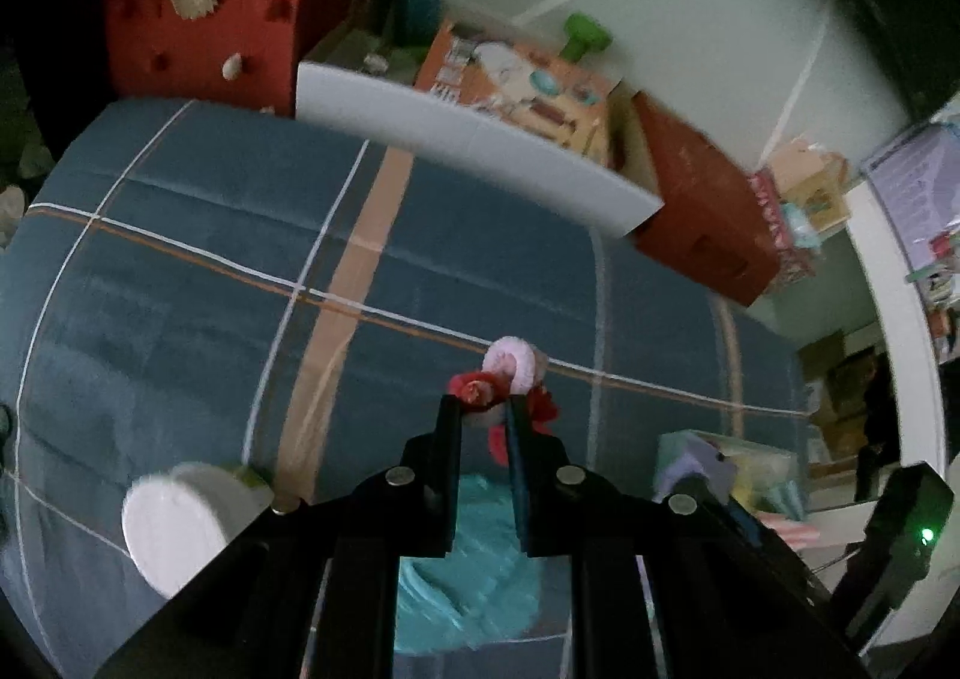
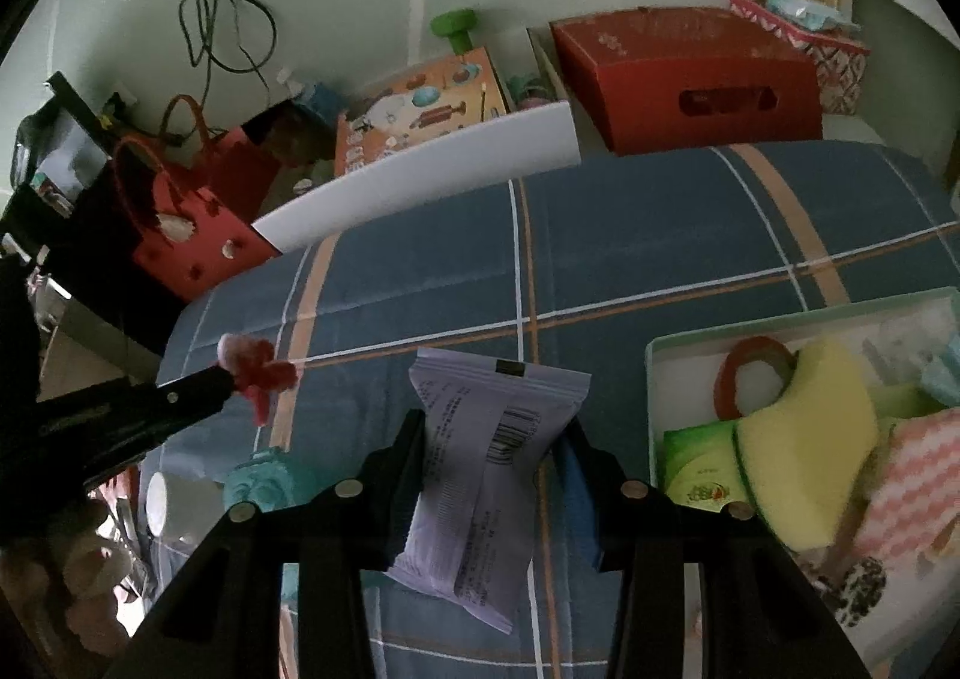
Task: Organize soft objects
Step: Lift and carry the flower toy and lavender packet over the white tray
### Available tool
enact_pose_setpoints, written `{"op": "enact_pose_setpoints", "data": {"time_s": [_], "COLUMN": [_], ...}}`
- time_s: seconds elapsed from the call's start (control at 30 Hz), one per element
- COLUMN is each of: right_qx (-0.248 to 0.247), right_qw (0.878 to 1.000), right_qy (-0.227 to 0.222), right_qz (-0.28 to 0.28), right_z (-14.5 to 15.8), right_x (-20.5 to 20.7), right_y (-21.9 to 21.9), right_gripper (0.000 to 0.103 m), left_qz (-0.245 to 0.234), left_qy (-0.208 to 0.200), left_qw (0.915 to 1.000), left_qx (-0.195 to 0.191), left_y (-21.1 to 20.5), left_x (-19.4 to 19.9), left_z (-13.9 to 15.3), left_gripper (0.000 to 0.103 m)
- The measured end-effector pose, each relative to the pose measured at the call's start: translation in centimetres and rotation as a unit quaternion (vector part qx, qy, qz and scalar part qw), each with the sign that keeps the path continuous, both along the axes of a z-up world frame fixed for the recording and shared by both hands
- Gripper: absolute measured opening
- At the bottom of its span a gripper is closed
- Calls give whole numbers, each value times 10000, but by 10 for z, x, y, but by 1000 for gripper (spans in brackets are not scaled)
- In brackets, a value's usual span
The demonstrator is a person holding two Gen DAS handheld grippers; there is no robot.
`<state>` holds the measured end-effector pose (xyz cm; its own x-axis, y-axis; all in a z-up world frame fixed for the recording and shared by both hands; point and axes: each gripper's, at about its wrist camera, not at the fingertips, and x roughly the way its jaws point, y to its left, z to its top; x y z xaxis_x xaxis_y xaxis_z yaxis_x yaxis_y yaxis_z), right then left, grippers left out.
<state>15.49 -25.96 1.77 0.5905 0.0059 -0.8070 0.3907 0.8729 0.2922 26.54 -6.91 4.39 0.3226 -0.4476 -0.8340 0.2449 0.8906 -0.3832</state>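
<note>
While the small red-and-pink fuzzy plush toy (image 1: 507, 379) sits pinched right at the tips of the left gripper (image 1: 485, 409), jaws clamped tight on it, it hangs above the blue plaid bedspread (image 1: 180, 271). Over that same bedspread, the right gripper (image 2: 493, 439) is squeezed onto a pale lilac plastic packet (image 2: 486, 463) with a barcode, held mid-body. Right of the packet on the bedspread is a pale green shallow box (image 2: 651, 379) stuffed with a yellow sponge (image 2: 810, 433) and other soft bits. Below the toy there's a teal fluffy thing (image 1: 474, 559), too blurry and half hidden behind the fingers to identify. Honestly the toy's shape is hard to read too.
</note>
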Motion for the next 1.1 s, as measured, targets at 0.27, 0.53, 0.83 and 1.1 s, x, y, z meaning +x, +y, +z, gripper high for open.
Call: {"op": "enact_pose_setpoints", "data": {"time_s": [0.27,0.53,0.83,1.1], "right_qx": [-255,-459,-736,-842], "right_qw": [9995,9987,9968,9958], "right_qy": [-132,-167,-257,-337], "right_qz": [121,154,192,95], "right_z": [18,27,39,46], "right_x": [-17,-21,-38,-62], "right_y": [10,14,24,21], "right_gripper": [45,45,45,45], "left_qz": [-26,-182,-325,-487], "left_qy": [-90,-229,-401,-517], "left_qw": [9991,9988,9977,9966], "left_qx": [-402,-386,-439,-420], "left_y": [-12,-12,-10,-15], "left_x": [-56,-80,-97,-111], "left_z": [-4,-4,4,10], "left_gripper": [15,15,15,15]}}
